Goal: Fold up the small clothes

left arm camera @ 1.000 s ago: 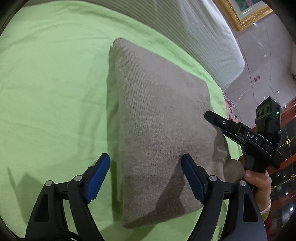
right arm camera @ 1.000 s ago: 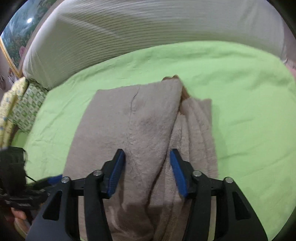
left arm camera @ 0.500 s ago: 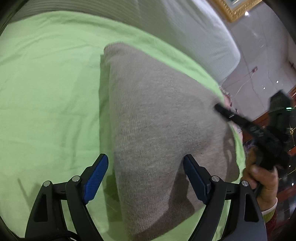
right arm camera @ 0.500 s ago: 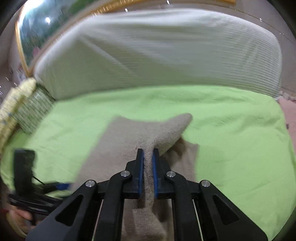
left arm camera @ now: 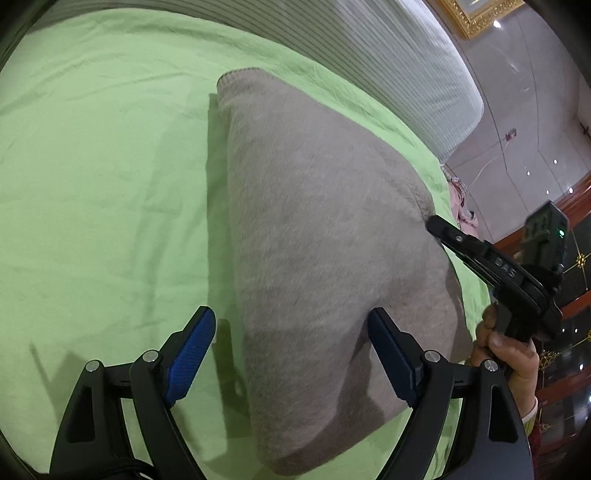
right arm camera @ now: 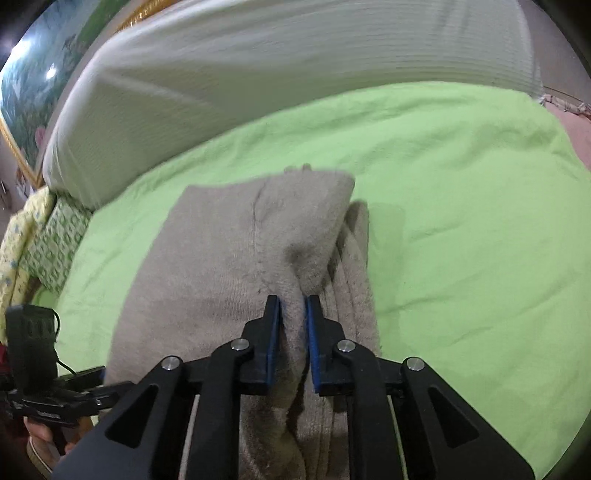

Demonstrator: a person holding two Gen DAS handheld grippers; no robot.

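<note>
A grey knit garment (left arm camera: pixel 317 236) lies folded on the green sheet (left arm camera: pixel 103 177). In the left wrist view my left gripper (left arm camera: pixel 293 356) hovers open over the garment's near end, its blue pads (left arm camera: pixel 192 350) wide apart and pressing nothing. My right gripper (right arm camera: pixel 293 314) pinches a raised ridge of the garment (right arm camera: pixel 229 258) near its right edge. Its jaws are opening slightly, with the fabric still filling the gap between the pads. From the left wrist view the right gripper (left arm camera: pixel 439 229) meets the garment's right side, held by a hand (left arm camera: pixel 509 354).
A white striped bolster (right arm camera: pixel 280 81) runs along the back of the sheet. A patterned yellow-green cushion (right arm camera: pixel 44 236) lies at the far left. A gold-framed picture (left arm camera: pixel 476 14), tiled floor and dark wood furniture (left arm camera: pixel 569 332) show beyond the bed's right edge.
The right gripper closed on a fold of the garment and drew it up into a ridge, shifting slightly sideways. The left gripper stayed open over the near end.
</note>
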